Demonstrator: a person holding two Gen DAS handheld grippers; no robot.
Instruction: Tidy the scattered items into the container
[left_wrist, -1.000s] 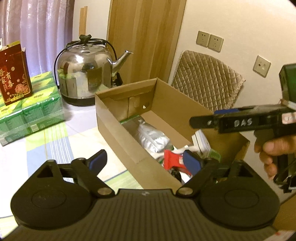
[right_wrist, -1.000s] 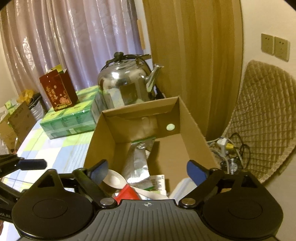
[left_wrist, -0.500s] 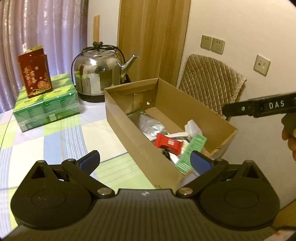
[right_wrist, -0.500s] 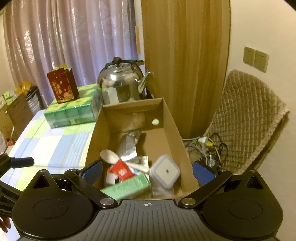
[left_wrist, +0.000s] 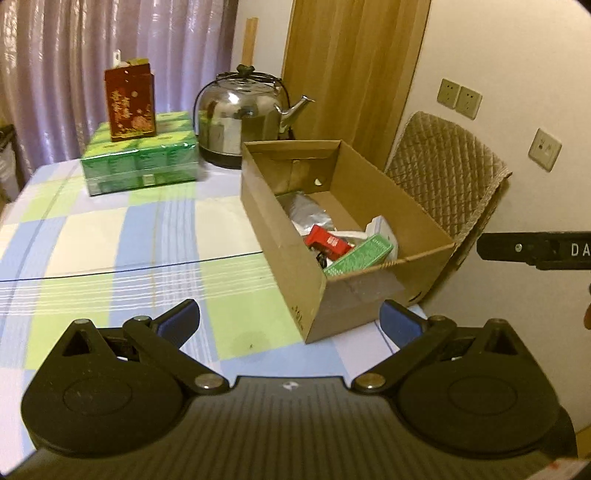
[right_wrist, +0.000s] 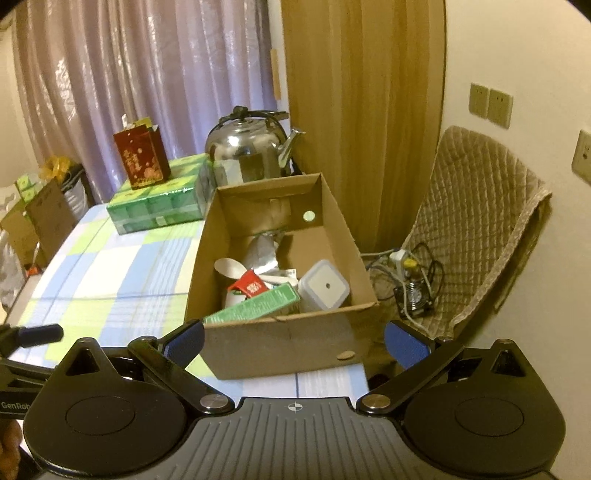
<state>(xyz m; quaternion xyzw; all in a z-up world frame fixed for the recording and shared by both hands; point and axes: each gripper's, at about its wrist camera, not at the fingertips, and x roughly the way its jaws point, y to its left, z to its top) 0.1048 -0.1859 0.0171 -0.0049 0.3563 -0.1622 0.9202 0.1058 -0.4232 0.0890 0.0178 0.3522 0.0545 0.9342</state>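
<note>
Sitting at the bench's right edge, the open brown cardboard box (right_wrist: 280, 332) holds the green carton (right_wrist: 255, 308), red packet (right_wrist: 250, 285) and white square jar (right_wrist: 324, 287); its long axis runs away from both tools, nearer the right tool (right_wrist: 293, 338) than the left tool (left_wrist: 290, 317); both gape, released and empty, drawn farther back than a second ago

You see a brown cardboard box (right_wrist: 280, 343) with a dull, papery look, and a shiny metal kettle (left_wrist: 240, 122) behind it. The tabletop (left_wrist: 122, 258) wears a smooth checked cloth, and the chair cover (right_wrist: 476, 221) is soft quilted cloth.
</note>
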